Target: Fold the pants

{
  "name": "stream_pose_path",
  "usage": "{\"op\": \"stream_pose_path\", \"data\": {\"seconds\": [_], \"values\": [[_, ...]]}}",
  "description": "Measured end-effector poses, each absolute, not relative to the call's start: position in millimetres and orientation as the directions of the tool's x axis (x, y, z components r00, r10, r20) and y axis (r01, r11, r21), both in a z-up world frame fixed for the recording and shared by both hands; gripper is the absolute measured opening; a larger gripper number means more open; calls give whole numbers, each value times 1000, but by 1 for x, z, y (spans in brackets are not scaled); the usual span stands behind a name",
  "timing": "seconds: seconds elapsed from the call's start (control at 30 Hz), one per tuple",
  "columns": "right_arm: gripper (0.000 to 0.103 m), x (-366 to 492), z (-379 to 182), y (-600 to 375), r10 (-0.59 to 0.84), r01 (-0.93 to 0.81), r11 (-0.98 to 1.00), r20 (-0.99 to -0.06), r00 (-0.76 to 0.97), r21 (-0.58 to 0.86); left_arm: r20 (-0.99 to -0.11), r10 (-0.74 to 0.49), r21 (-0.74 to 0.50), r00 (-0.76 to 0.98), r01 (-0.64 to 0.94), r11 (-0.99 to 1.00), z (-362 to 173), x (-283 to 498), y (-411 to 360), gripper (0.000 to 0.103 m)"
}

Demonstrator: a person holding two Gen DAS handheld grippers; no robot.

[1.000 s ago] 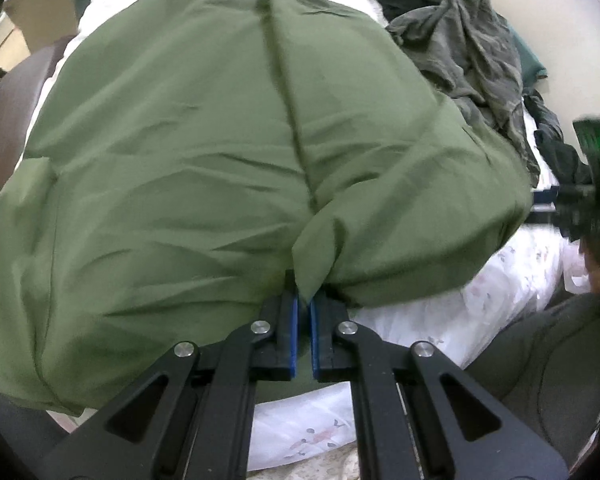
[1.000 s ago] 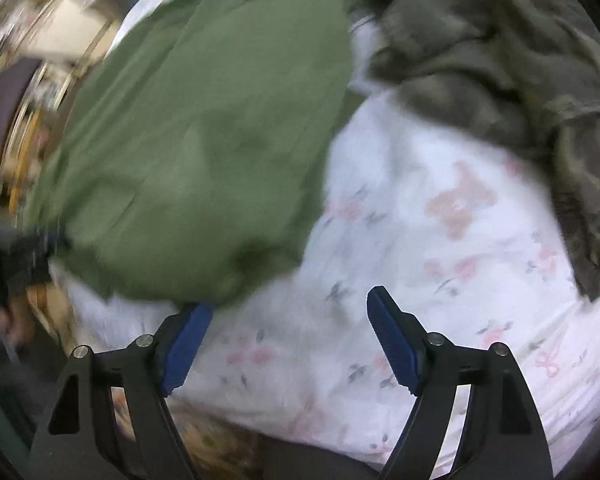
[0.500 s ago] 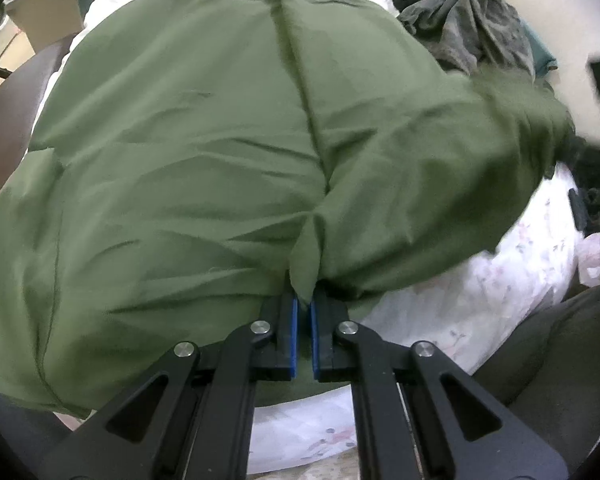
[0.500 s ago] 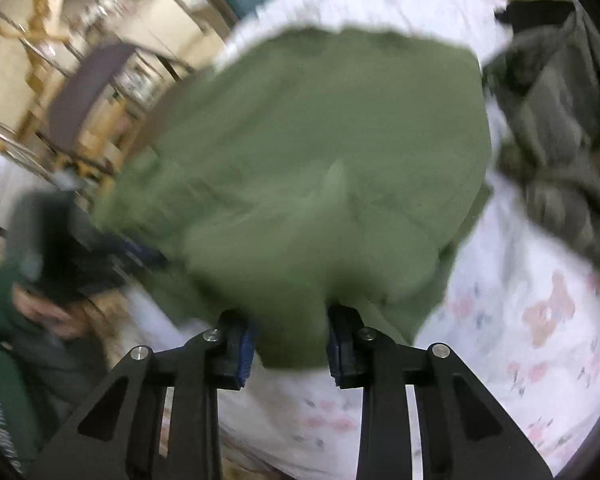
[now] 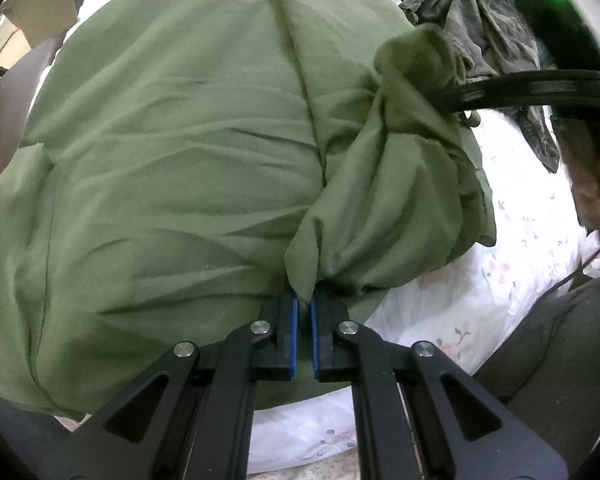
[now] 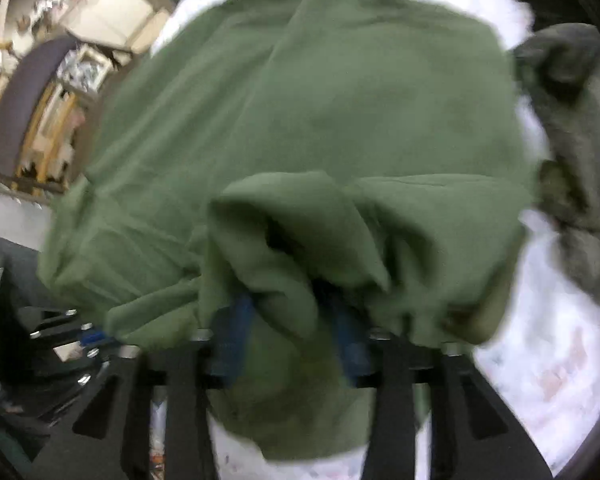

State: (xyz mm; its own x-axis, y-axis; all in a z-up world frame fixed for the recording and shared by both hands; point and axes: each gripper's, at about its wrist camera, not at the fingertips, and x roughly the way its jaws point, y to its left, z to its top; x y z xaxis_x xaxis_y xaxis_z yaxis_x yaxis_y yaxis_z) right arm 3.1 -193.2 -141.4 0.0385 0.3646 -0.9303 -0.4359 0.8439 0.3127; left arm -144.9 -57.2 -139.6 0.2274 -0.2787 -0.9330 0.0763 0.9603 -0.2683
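Floral bed point(image 5: 512, 280) under green pants point(image 5: 172, 152); left hand-held gripper point(image 5: 304, 312) pinches their edge, right hand-held gripper point(image 6: 288, 336) clamps a bunched fold.

pants point(image 5: 172, 168): olive green | bedsheet point(image 5: 512, 280): white, pink floral | clothes pile point(image 5: 480, 28): grey

Soft, even indoor light was seen, without harsh shadows. The right wrist view was heavily motion-blurred; the left stayed sharp. Edges were bent and vignetted.
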Motion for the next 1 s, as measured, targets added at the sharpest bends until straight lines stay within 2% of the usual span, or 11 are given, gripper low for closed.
{"op": "stream_pose_path", "data": {"seconds": [0.03, 0.13, 0.3, 0.4, 0.47, 0.5, 0.57, 0.6, 0.7, 0.83, 1.0], "values": [[65, 0, -132, -203, 364, -437, 848, -929, 67, 301, -933, -281, -271, 225, 73, 960, -141, -144, -57, 4], [65, -18, -109, -233, 391, -448, 837, -916, 87, 314, -931, -290, -281, 222, 69, 957, -142, -142, -55, 3], [65, -35, -145, -247, 342, -458, 841, -939, 39, 288, -927, -299, -290, 226, 72, 954, -143, -143, -49, 3], [64, -29, -169, -236, 375, -446, 832, -927, 11, 331, -923, -302, -290, 239, 83, 953, -141, -147, -48, 3], [52, -26, -179, -232, 430, -427, 812, -903, -22, 397, -920, -305, -291, 246, 90, 952, -139, -148, -49, 3], [29, -24, -182, -233, 477, -391, 798, -877, -55, 459, -918, -308, -294, 250, 94, 951, -137, -148, -49, 3], [19, -26, -178, -236, 505, -374, 788, -861, -61, 489, -916, -313, -297, 251, 101, 949, -135, -149, -49, 3], [2, -33, -170, -238, 505, -396, 782, -862, -51, 482, -915, -317, -300, 250, 101, 948, -135, -149, -49, 3], [2, -50, -142, -250, 463, -412, 807, -886, -6, 424, -915, -316, -296, 249, 116, 948, -132, -151, -49, 3], [2, -88, -96, -278, 434, -349, 854, -899, 66, 387, -904, -352, -320, 245, 158, 934, -122, -158, -52, 3], [2, -131, -110, -298, 287, -228, 930, -957, -35, 287, -903, -378, -325, 206, 250, 912, -120, -173, -70, 3]]}}
